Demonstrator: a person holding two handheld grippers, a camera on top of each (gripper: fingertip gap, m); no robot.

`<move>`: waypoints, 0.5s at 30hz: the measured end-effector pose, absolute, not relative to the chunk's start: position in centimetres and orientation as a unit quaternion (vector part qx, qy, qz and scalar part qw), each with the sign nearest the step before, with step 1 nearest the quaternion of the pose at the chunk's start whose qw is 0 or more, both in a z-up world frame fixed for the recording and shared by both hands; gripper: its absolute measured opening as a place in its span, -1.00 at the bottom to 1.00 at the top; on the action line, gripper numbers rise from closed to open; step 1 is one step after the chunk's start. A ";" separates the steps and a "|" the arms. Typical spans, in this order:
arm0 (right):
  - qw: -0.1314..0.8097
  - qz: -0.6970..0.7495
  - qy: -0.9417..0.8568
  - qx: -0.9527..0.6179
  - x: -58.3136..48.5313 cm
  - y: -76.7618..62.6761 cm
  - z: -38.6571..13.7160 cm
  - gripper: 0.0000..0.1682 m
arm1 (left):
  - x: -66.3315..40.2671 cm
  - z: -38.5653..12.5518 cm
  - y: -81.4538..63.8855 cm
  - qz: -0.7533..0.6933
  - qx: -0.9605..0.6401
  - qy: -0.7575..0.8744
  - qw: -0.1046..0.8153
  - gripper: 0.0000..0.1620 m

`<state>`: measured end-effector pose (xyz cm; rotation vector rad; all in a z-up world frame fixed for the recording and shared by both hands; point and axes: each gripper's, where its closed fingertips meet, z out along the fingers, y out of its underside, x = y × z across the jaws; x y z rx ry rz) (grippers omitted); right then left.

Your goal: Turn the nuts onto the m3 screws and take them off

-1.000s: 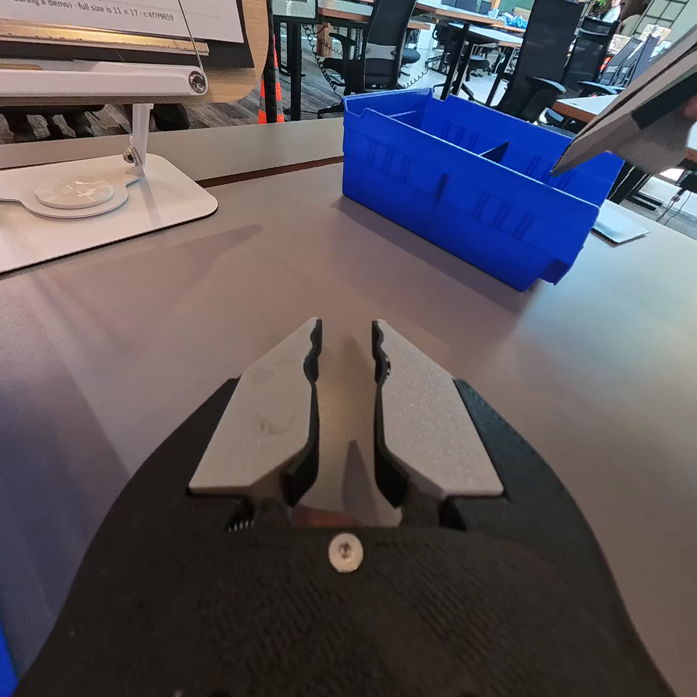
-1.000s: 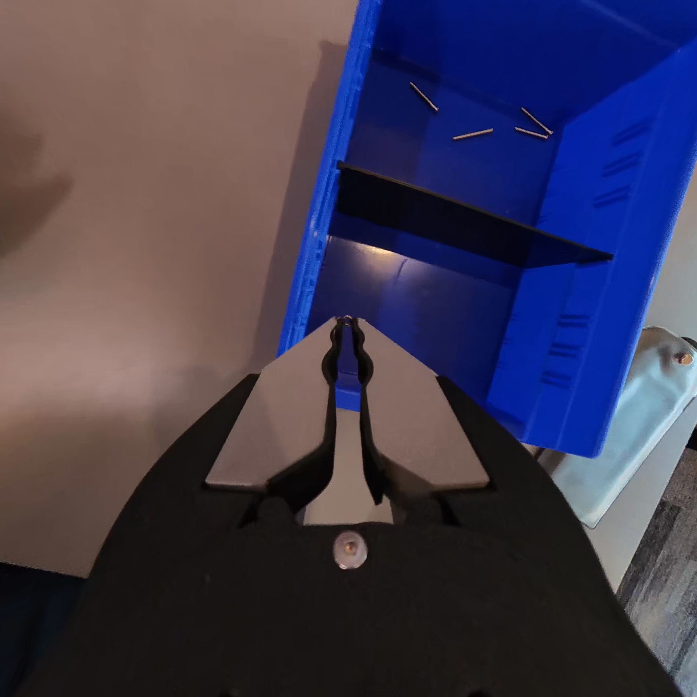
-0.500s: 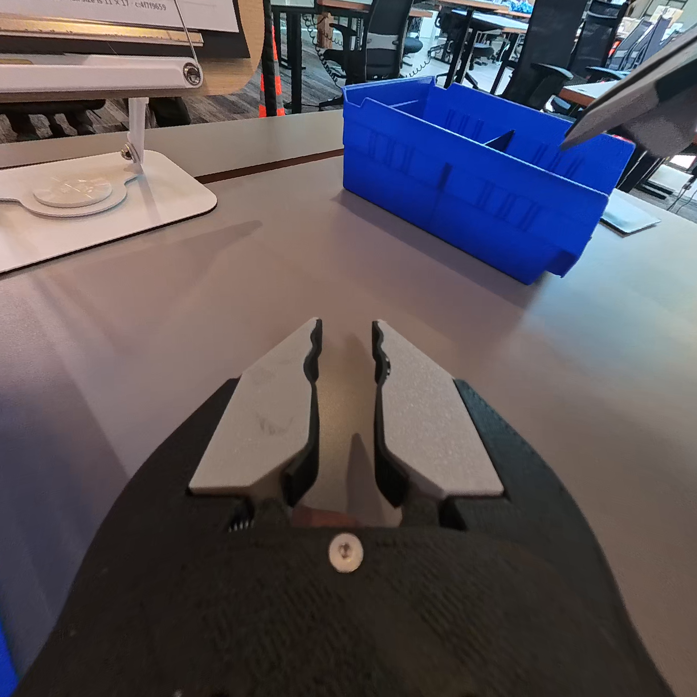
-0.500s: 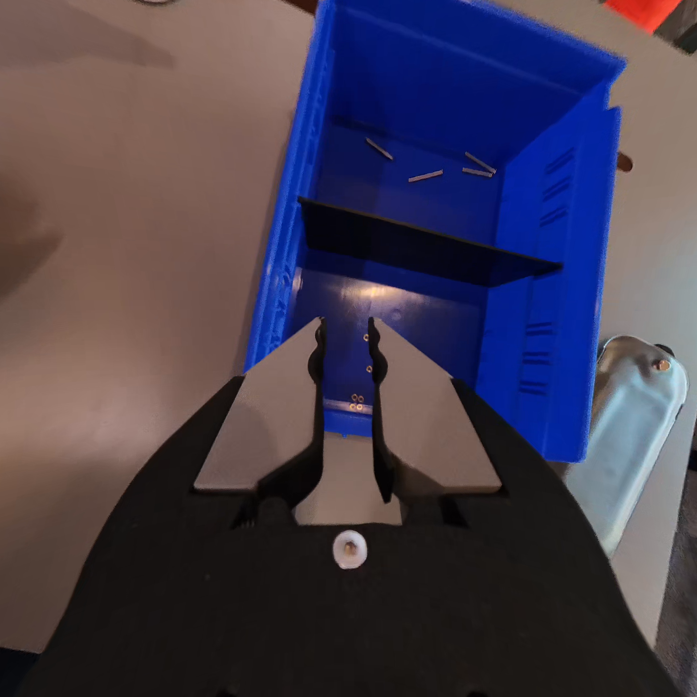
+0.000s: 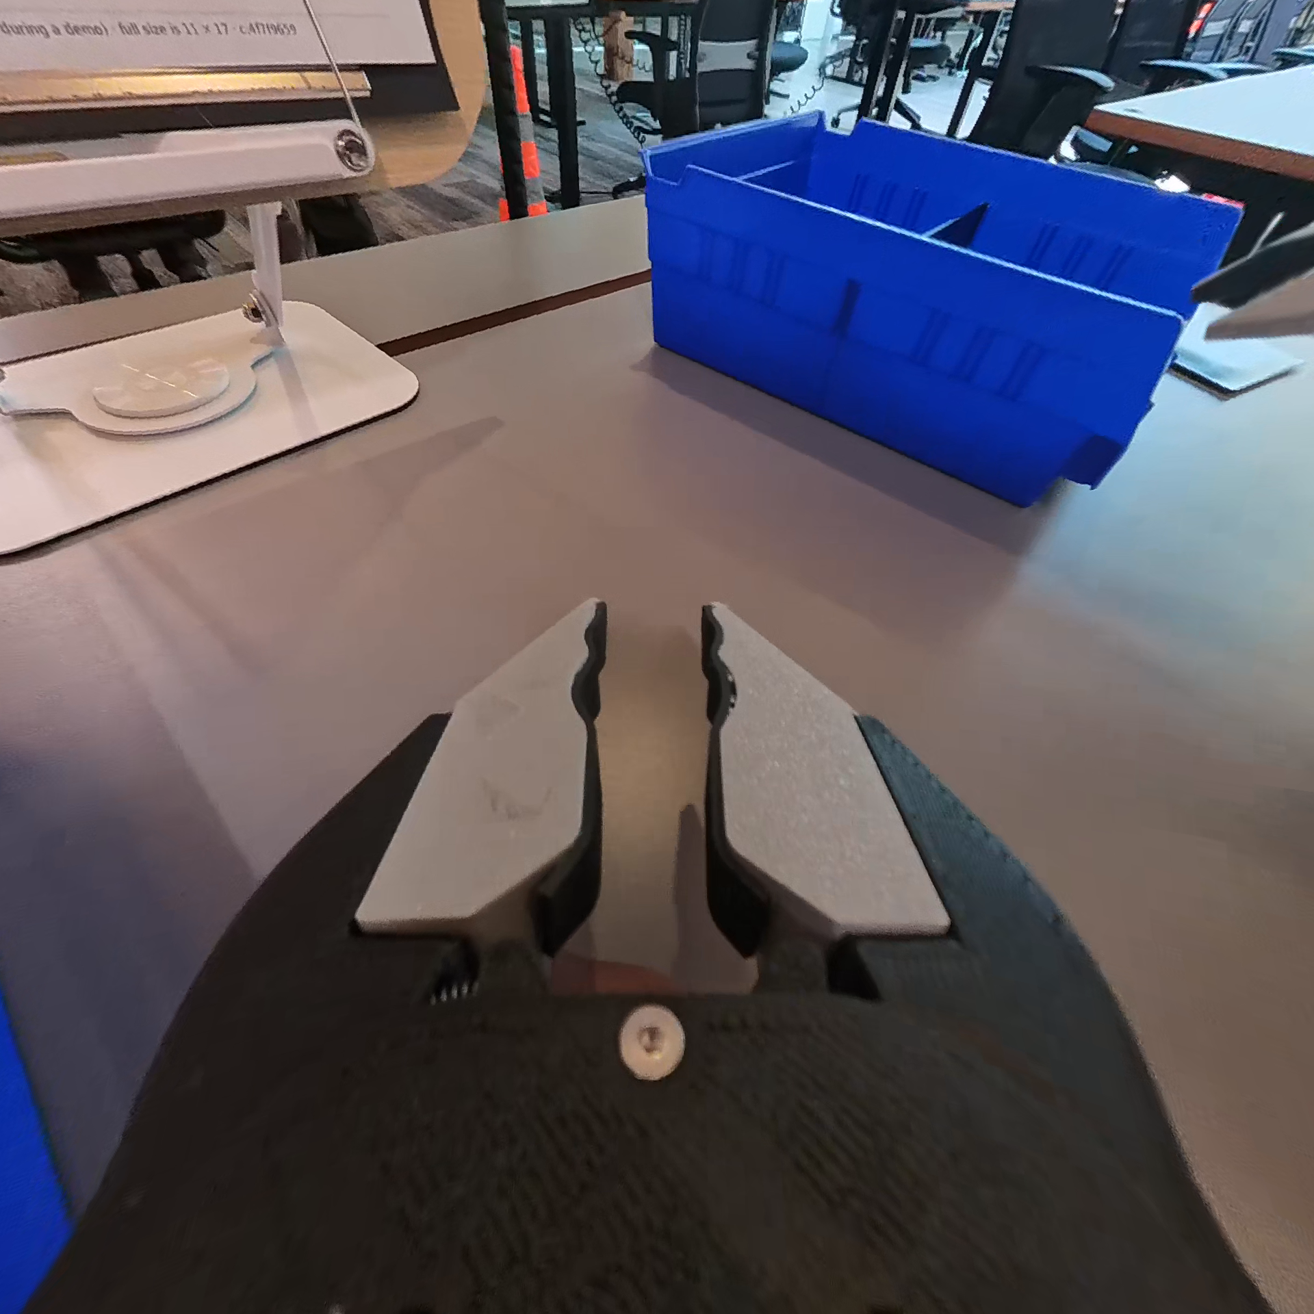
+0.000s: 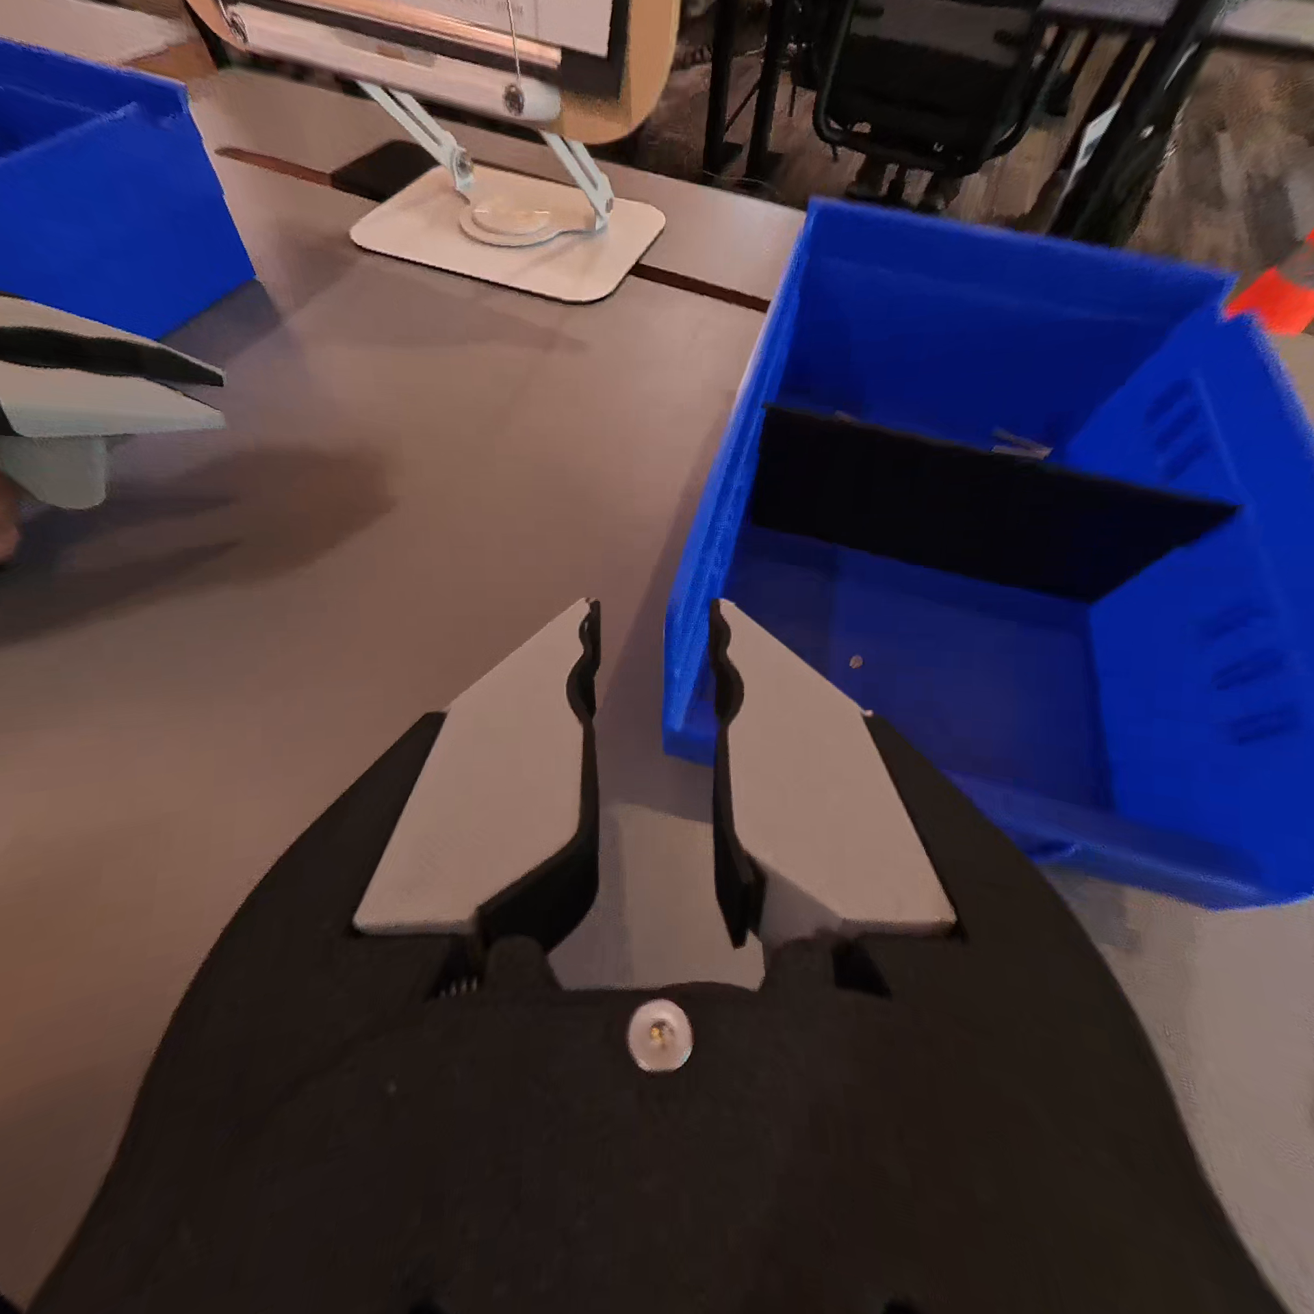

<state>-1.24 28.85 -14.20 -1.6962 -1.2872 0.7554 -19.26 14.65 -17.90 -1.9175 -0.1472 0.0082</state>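
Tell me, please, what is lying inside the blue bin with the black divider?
In the blue bin, one small nut lies in the near compartment. Behind the black divider, thin screws barely show; the divider hides the rest of that floor.

a grey table [image 5: 498, 540] carries a blue divided bin [image 5: 924, 341], a white stand base [image 5: 213, 398] left of the bin, and a second blue bin [image 6: 107, 213] beyond that base.

Hidden, cropped, blurred
The divider [image 6: 981, 505] hides most screws [image 6: 1020, 444]; one speck [image 6: 856, 662], perhaps a nut, is too small to tell; second bin [image 6: 107, 213] is cropped.
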 end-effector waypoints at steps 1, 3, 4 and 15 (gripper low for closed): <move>0.415 0.329 -0.503 -0.683 -0.8 28.6 -14.8 -0.63 | -19.1 -18.1 14.7 0.005 -0.821 -0.057 0.568 -0.69; 0.397 0.399 -0.475 -0.676 -0.1 27.9 -15.2 -0.57 | -18.9 -18.7 15.0 0.022 -0.826 -0.044 0.561 -0.70; 0.403 0.432 -0.461 -0.662 0.2 27.6 -15.0 -0.57 | -18.9 -19.1 15.1 0.033 -0.830 -0.035 0.556 -0.70; 0.411 0.405 -0.501 -0.645 1.6 26.9 -18.5 -0.39 | -15.7 -21.2 13.2 0.001 -0.866 0.008 0.500 -0.73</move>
